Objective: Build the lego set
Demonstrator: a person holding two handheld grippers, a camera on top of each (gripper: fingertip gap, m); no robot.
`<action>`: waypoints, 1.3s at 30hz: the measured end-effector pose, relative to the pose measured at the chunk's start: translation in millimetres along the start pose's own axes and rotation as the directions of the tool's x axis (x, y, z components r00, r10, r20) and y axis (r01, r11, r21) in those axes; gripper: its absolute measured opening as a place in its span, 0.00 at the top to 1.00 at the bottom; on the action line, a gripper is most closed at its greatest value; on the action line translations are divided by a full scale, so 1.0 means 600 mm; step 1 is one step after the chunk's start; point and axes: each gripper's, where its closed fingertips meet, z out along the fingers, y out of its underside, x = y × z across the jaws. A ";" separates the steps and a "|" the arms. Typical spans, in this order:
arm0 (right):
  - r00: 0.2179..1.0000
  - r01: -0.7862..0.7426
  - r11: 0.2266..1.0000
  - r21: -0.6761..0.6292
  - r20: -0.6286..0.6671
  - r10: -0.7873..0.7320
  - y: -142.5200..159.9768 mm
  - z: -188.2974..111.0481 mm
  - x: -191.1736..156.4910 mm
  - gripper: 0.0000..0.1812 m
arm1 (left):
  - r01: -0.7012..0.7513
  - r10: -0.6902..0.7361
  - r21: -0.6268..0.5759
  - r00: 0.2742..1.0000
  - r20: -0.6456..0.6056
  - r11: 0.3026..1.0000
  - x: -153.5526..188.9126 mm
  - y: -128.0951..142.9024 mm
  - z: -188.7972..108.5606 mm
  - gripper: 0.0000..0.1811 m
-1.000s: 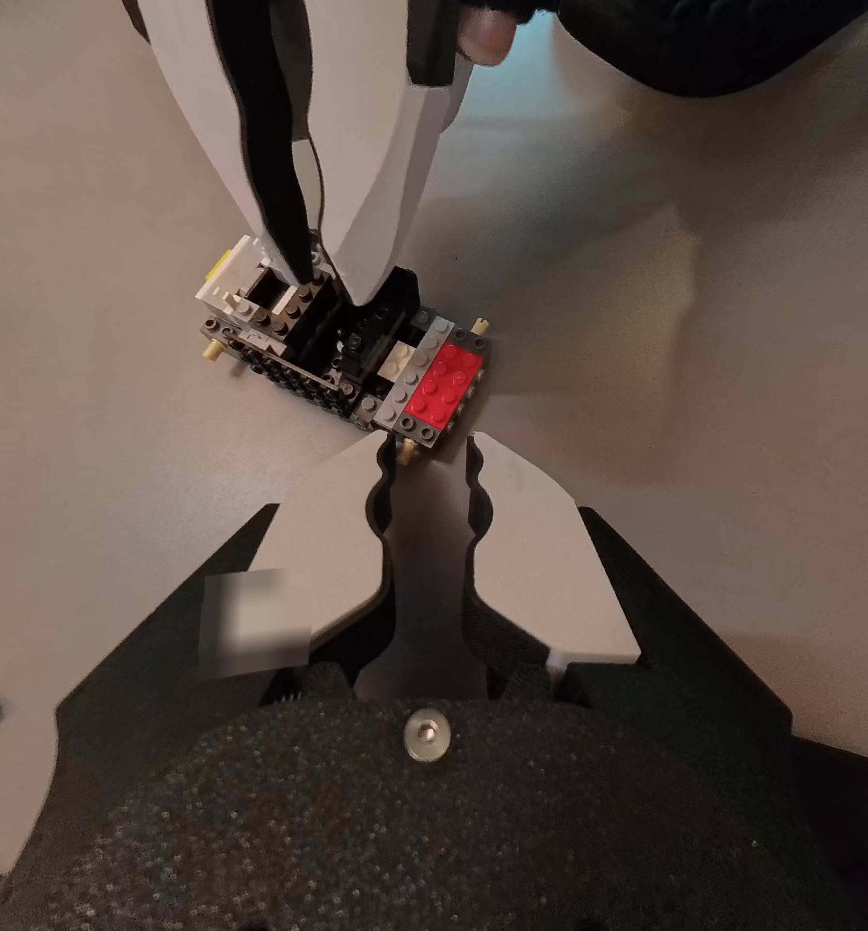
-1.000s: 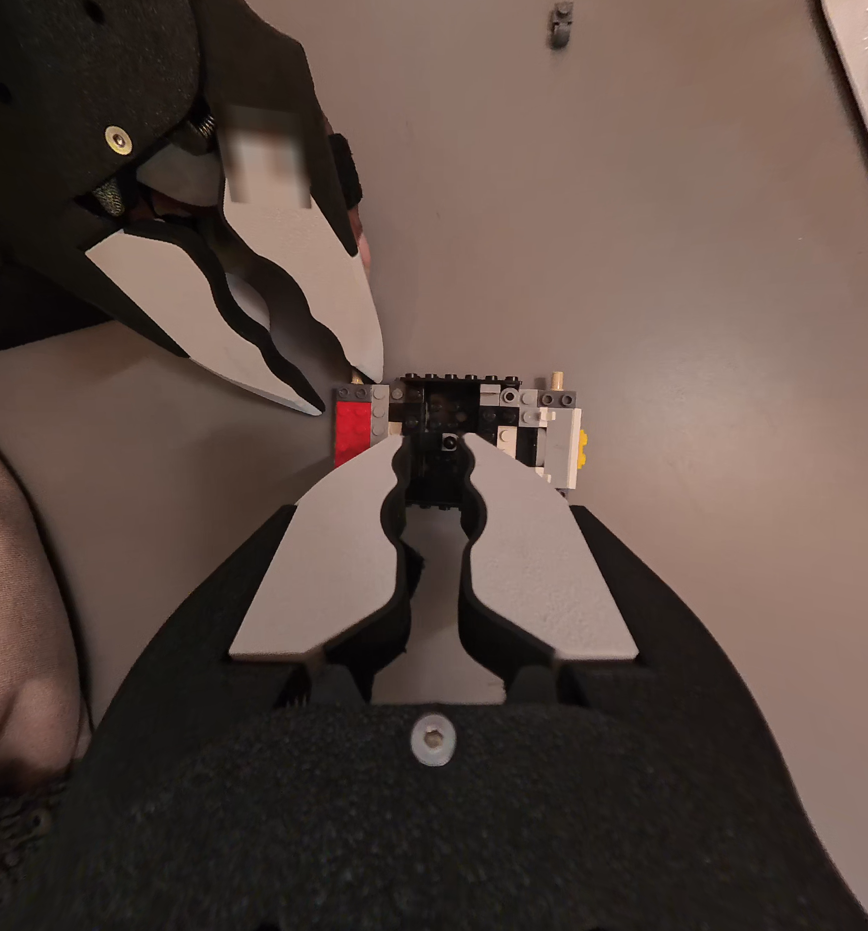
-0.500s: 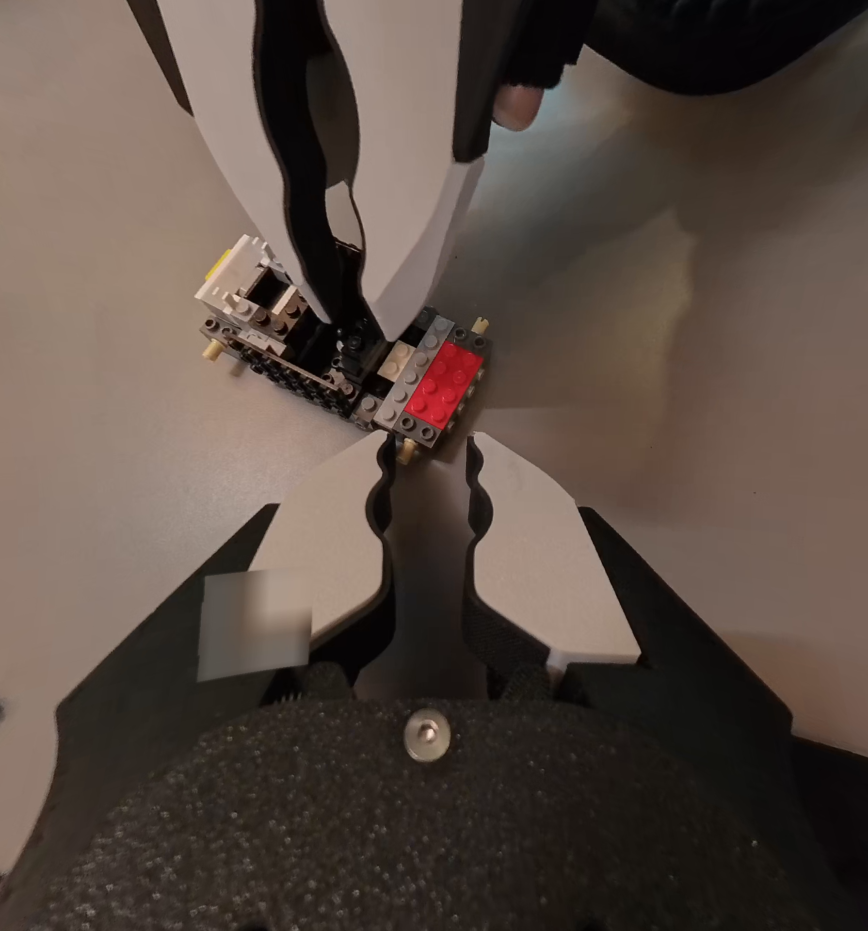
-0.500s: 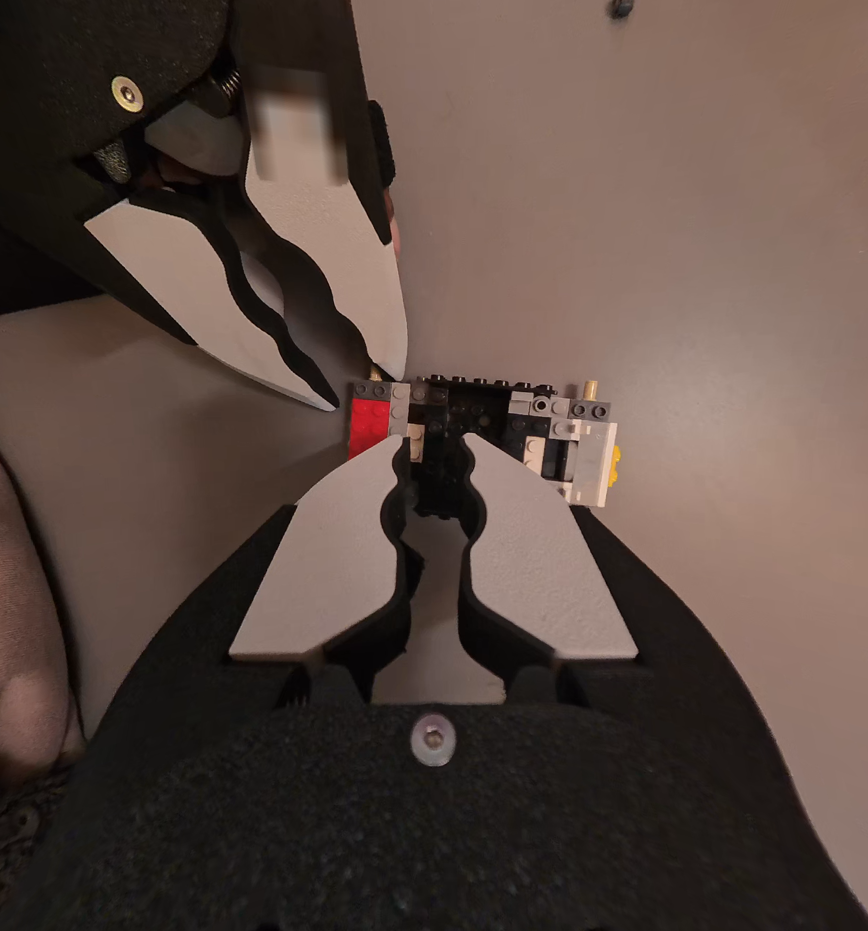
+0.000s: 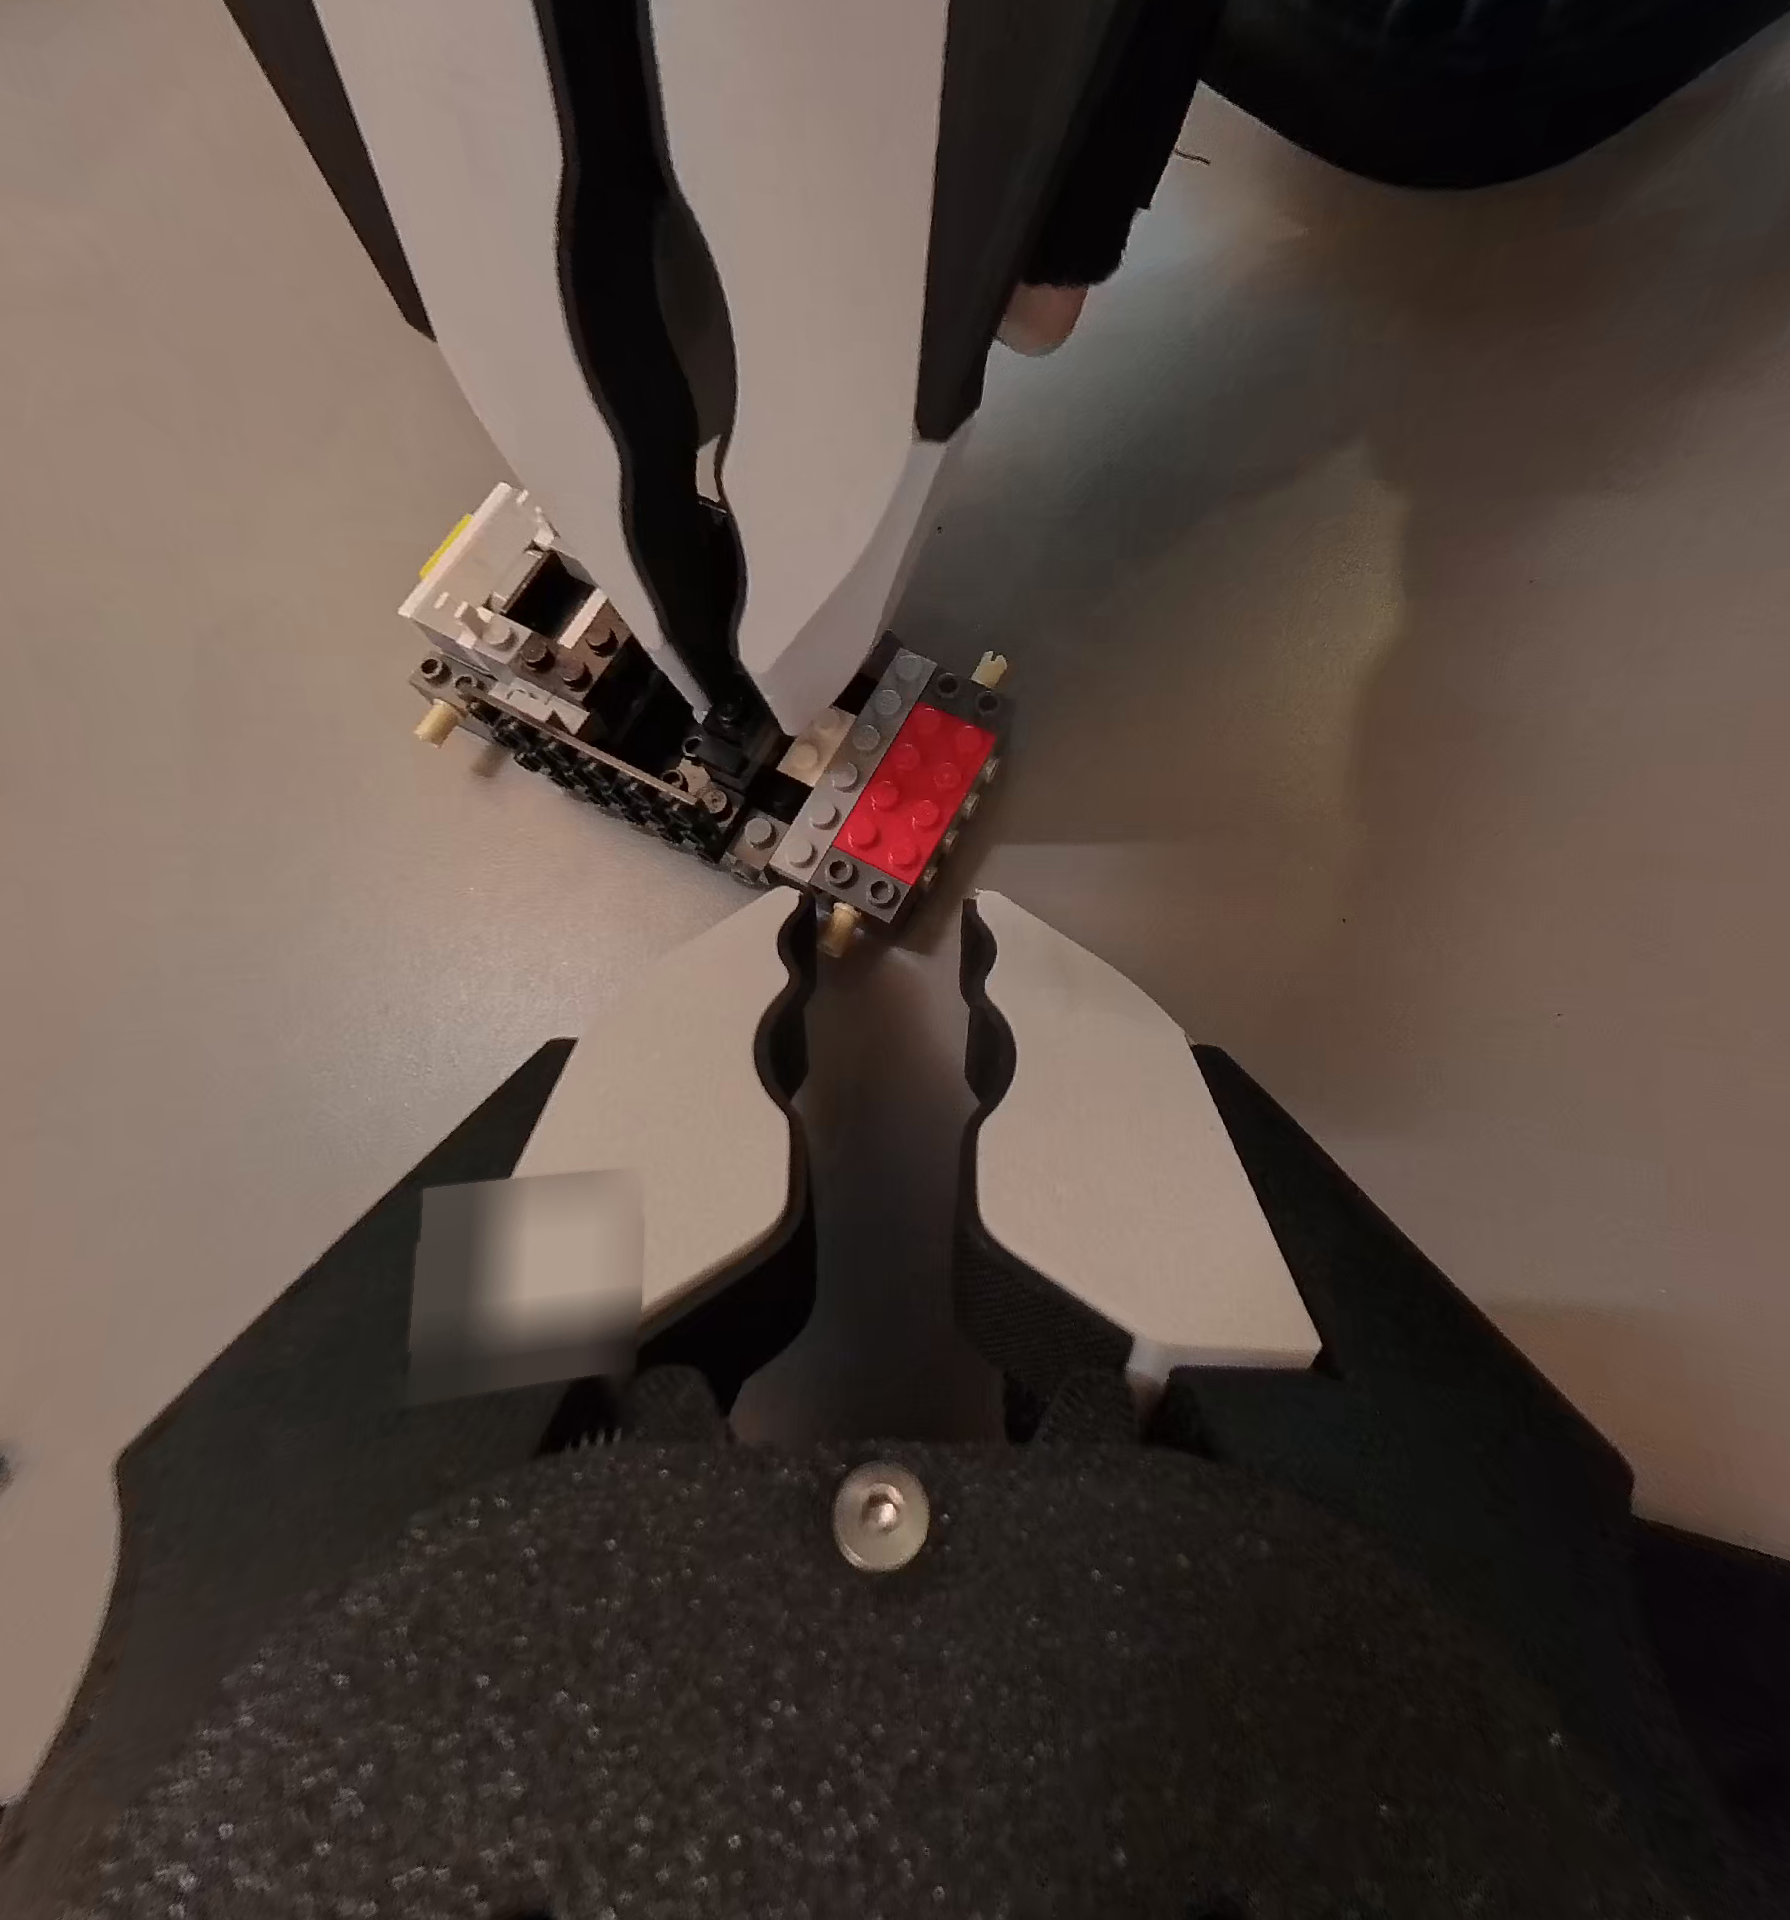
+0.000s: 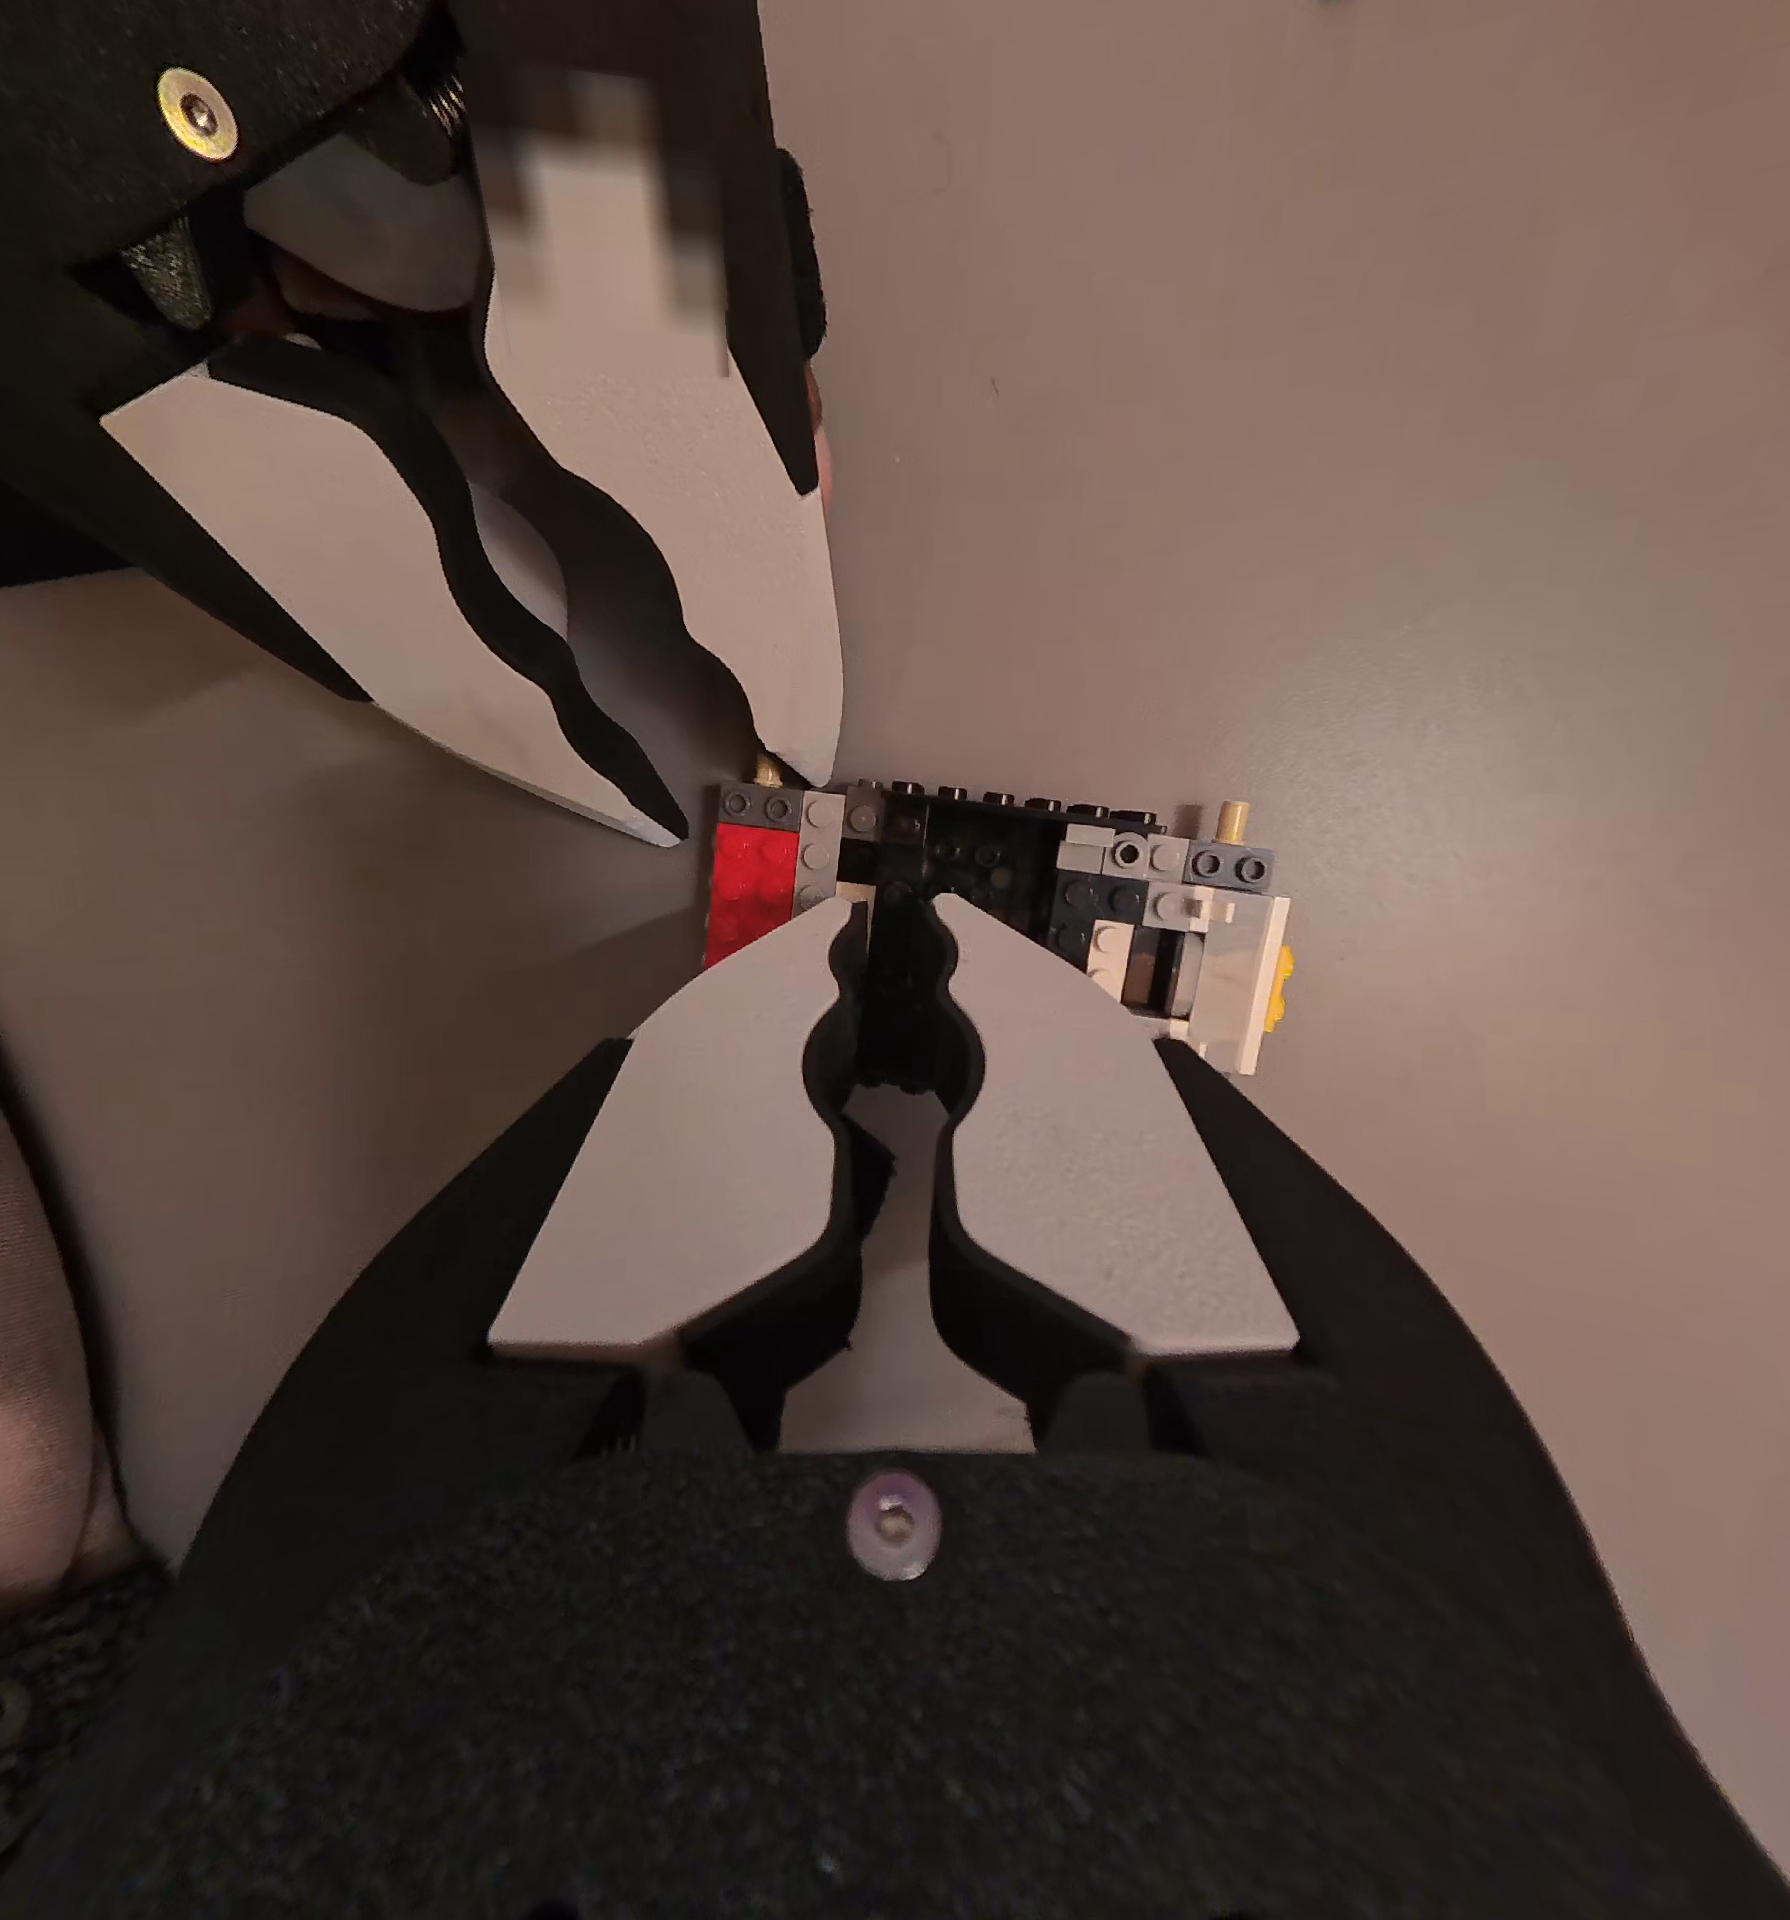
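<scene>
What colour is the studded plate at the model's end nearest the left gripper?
Red, seen best in the left wrist view.

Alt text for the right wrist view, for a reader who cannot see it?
The right tool is nearly closed, tips over the black middle of a small lego build on a grey table. The left tool, open, sits at its red end.

Dim, warm indoor light. The matte grey counter shows a soft bright patch right of the small multicoloured brick model, with broad soft shadows to its left. Wide-angle bending stretches the edges; the nearest black foam is blurred.
</scene>
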 end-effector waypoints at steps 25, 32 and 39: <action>1.000 0.010 1.000 0.011 0.014 -0.010 0.005 -0.014 0.003 0.89 | -0.006 0.006 0.012 1.000 0.018 1.000 -0.005 -0.003 -0.003 0.86; 0.999 0.035 0.999 -0.006 0.008 -0.035 0.004 -0.001 -0.002 0.90 | -0.010 0.010 0.007 1.000 0.022 1.000 -0.006 -0.002 -0.002 0.86; 0.999 0.040 0.999 0.003 -0.001 -0.040 -0.002 -0.001 0.000 0.96 | -0.010 0.010 0.004 1.000 0.018 1.000 -0.004 -0.001 -0.001 0.86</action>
